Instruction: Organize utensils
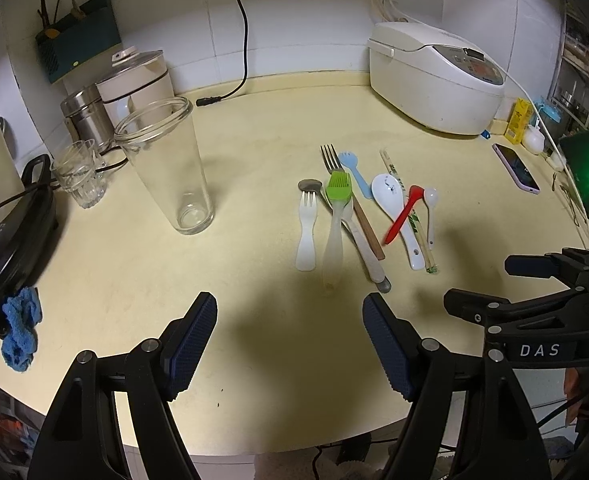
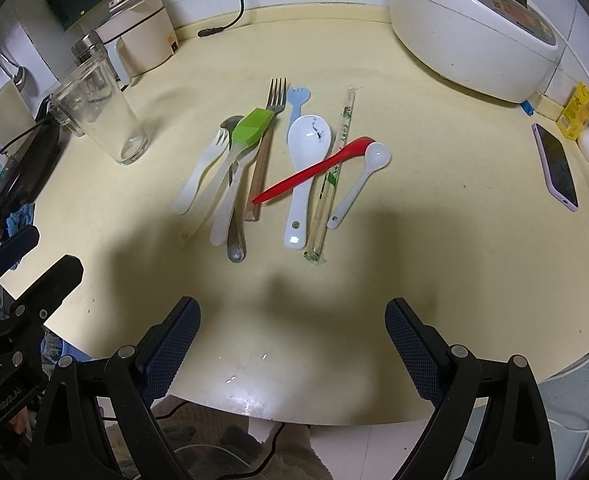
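Several utensils lie in a loose row on the cream counter (image 1: 254, 128): a white spork (image 1: 306, 232), a green-headed silicone brush (image 1: 336, 208), a metal fork (image 1: 328, 158), a blue spork (image 1: 352, 170), a white ladle spoon (image 1: 392, 204), a red spoon (image 1: 404, 212), a small white spoon (image 1: 430, 204) and wrapped chopsticks (image 1: 410, 212). They also show in the right wrist view, with the brush (image 2: 250, 124) and red spoon (image 2: 314, 170). A tall empty glass (image 1: 170, 164) stands to their left. My left gripper (image 1: 290, 340) and right gripper (image 2: 292, 344) are open, empty, short of the utensils.
A white rice cooker (image 1: 434, 76) stands at the back right, a phone (image 1: 516, 166) to the right. A small glass (image 1: 80, 174), a steel canister (image 1: 84, 114), a beige pot (image 1: 138, 80) and a black appliance (image 1: 10, 232) crowd the left. A blue cloth (image 1: 20, 330) lies at the left edge.
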Motion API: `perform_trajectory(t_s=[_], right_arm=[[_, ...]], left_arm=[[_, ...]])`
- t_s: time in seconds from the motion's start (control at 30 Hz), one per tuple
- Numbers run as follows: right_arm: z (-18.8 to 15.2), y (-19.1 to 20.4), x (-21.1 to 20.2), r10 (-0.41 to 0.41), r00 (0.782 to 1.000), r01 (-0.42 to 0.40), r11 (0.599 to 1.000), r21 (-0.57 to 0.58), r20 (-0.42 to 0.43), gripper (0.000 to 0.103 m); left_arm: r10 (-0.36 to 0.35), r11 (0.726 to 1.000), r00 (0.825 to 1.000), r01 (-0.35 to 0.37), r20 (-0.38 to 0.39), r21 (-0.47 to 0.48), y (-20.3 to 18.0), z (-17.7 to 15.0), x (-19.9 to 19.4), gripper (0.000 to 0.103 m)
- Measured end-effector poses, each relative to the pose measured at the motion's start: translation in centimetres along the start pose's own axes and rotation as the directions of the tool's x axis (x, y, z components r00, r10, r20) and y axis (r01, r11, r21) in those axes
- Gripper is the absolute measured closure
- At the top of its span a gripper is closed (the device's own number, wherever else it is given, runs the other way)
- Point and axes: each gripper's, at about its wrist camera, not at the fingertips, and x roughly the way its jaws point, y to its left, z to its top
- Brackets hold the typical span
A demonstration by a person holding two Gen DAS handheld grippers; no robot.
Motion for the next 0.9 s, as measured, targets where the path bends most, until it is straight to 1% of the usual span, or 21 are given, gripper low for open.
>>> perform_trajectory(t_s=[0.43,0.67,0.8,0.9], right_arm=[[0.7,-0.2,1.1,-0.003,1.0,0.004,0.999,0.034,-0.026,0.009],[1.2,0.2,1.9,0.01,0.999,-0.008,0.998,0.057,-0.041,0.009],[1.8,0.6,1.7,0.017,1.0,-0.016,0.997,0.074,-0.012,0.009],[2.7,1.1,0.9,0.005,0.999,-0.008,0.997,0.081,0.041,0.009]], left_arm=[[-0.002,1.0,1.0,0.002,-0.029,-0.001,0.6,0.4,1.3,0.024],[0.014,1.0,0.998,-0.016,-0.066,-0.019,2.5,0.3,2.2,0.024],[0.018,0.999,0.998,-0.02,-0.068,-0.041,4.8,0.6,2.9,0.024],[0.01,0.999,0.999,-0.012,-0.038,-0.053,7.0,1.0,3.4,0.024]])
